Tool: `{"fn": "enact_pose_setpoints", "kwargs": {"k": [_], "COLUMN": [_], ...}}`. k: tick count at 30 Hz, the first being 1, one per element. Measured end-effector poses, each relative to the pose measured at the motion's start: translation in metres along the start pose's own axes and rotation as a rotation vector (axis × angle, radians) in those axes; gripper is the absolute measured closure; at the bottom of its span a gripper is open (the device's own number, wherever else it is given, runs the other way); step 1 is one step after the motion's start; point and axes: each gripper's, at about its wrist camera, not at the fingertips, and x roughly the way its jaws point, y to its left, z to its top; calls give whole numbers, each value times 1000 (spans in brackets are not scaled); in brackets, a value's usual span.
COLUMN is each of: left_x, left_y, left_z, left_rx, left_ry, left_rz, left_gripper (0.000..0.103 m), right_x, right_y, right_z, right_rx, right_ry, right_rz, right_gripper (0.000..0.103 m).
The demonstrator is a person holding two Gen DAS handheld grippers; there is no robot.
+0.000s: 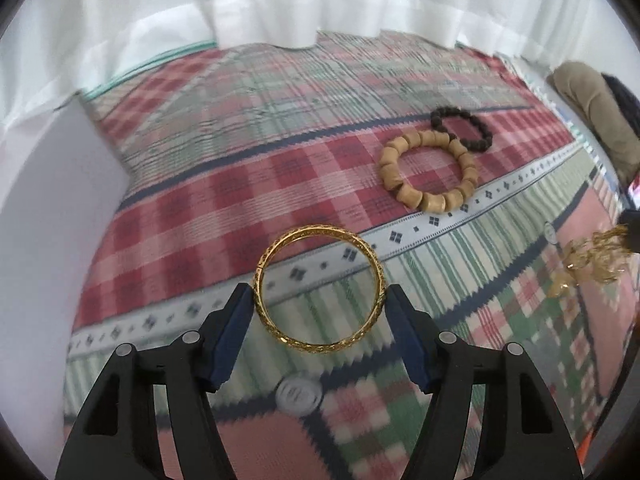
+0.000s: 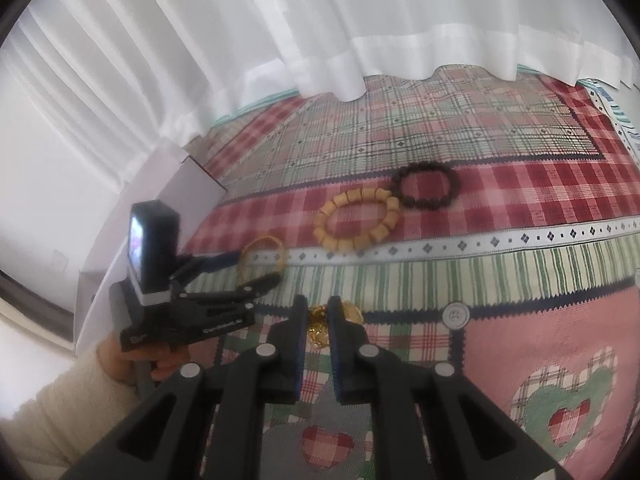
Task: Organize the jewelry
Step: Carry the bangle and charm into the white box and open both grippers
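1. Left gripper [image 1: 320,300] clamps the gold bangle [image 1: 320,288] across its width, ring facing the camera, above the quilt [image 1: 200,208].
2. Right gripper [image 2: 318,328], nearly closed, pinches a gold chain [image 2: 318,326] just right of the bangle.
3. Wooden bracelet [image 1: 428,168] lies beyond the bangle, to its right.

Plaid quilt [image 1: 224,184] carries tan bead bracelet [image 1: 428,172] (touching dark bead bracelet [image 1: 464,128]).

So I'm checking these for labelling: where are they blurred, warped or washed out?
Left wrist view: gold bangle sharp, quilt near the edges smeared, curtain blown out white. Right wrist view: fisheye bends the quilt's stripes, curtain overexposed, gold chain between the close fingers soft.
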Motion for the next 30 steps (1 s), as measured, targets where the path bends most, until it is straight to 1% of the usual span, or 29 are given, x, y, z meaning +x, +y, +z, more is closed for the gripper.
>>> {"fn": "enact_pose_setpoints", "kwargs": {"k": [2, 5, 7, 8, 9, 11, 13, 15, 17, 18, 19, 21, 22, 24, 27, 30], "left_x": [-16, -53, -85, -95, -114, -140, -176, -202, -224, -237, -242, -256, -260, -264, -264, -254], "left_y": [9, 30, 50, 55, 68, 84, 110, 134, 161, 180, 190, 223, 236, 264, 301, 339], "left_z": [-5, -18, -31, -34, -41, -49, -59, -67, -74, -79, -81, -86, -87, -91, -97, -105], "left_rx": [-35, -102, -149, -161, -184, -208, -241, -279, -330, -369, -387, -437, -459, -503, -571, -632], "left_ry": [-13, -31, -43, -47, -54, -69, -101, -126, -143, -151, -155, -173, -179, -192, -203, -190], "left_rz": [-2, -10, -5, -2, 5, 15, 45, 75, 103, 121, 132, 187, 213, 246, 283, 315], "left_gripper": [34, 34, 34, 34, 34, 34, 34, 34, 34, 34, 34, 34, 34, 34, 34, 34], "right_x": [-1, -4, -7, -7, -8, -8, -8, -7, -4, -2, 0, 5, 9, 17, 39, 63], "right_y": [6, 24, 40, 49, 56, 81, 106, 132, 163, 181, 194, 224, 244, 270, 313, 349], "right_z": [1, 4, 8, 10, 12, 18, 24, 32, 41, 48, 52, 62, 70, 78, 93, 102], "right_rx": [-6, -31, -54, -67, -79, -117, -156, -196, -237, -259, -272, -308, -332, -356, -394, -431], "right_ry": [6, 8, 6, 5, 4, 2, -3, -9, -17, -20, -22, -29, -34, -36, -13, 23], "right_rz": [5, 24, 40, 49, 56, 84, 110, 143, 179, 204, 221, 253, 273, 296, 336, 356], "right_gripper": [93, 93, 93, 93, 93, 93, 93, 93, 93, 93, 93, 93, 93, 93, 93, 93]}}
